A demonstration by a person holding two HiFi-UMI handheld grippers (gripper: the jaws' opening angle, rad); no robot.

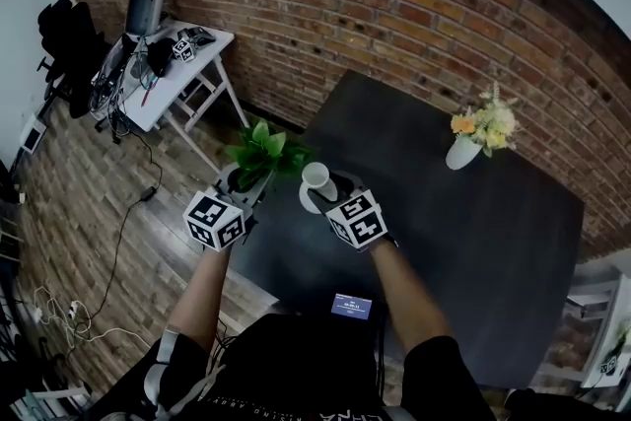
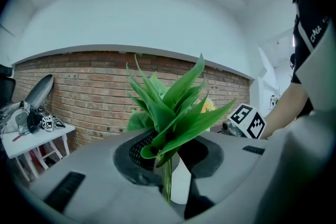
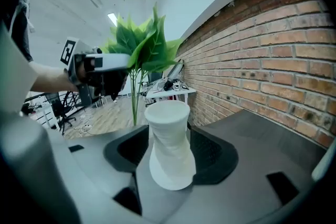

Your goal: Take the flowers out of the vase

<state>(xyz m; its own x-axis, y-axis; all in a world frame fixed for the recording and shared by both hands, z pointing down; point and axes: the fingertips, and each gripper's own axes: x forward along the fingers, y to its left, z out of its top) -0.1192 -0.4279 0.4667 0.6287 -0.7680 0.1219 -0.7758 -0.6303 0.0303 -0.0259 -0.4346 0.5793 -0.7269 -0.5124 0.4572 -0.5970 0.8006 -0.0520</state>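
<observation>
A bunch of green leafy stems [image 1: 264,151] hangs clear of the vase, over the near-left corner of the dark table [image 1: 473,242]. My left gripper [image 1: 246,180] is shut on its thin stems [image 2: 167,178], and the leaves [image 2: 173,107] fan out above the jaws. Just to the right stands an empty white vase [image 1: 315,177] with a narrow waist. My right gripper [image 1: 320,194] is shut on that vase [image 3: 169,144], one pad pressing on each side. From the right gripper view, the left gripper [image 3: 100,66] with the bunch [image 3: 143,44] is up and to the left of the vase.
A second white vase [image 1: 461,153] with yellow and white flowers [image 1: 485,123] stands at the table's far right. A small dark device [image 1: 351,306] lies at the near edge. A white side table [image 1: 182,74] loaded with gear stands by the brick wall [image 1: 394,5]. Cables trail over the floor at left.
</observation>
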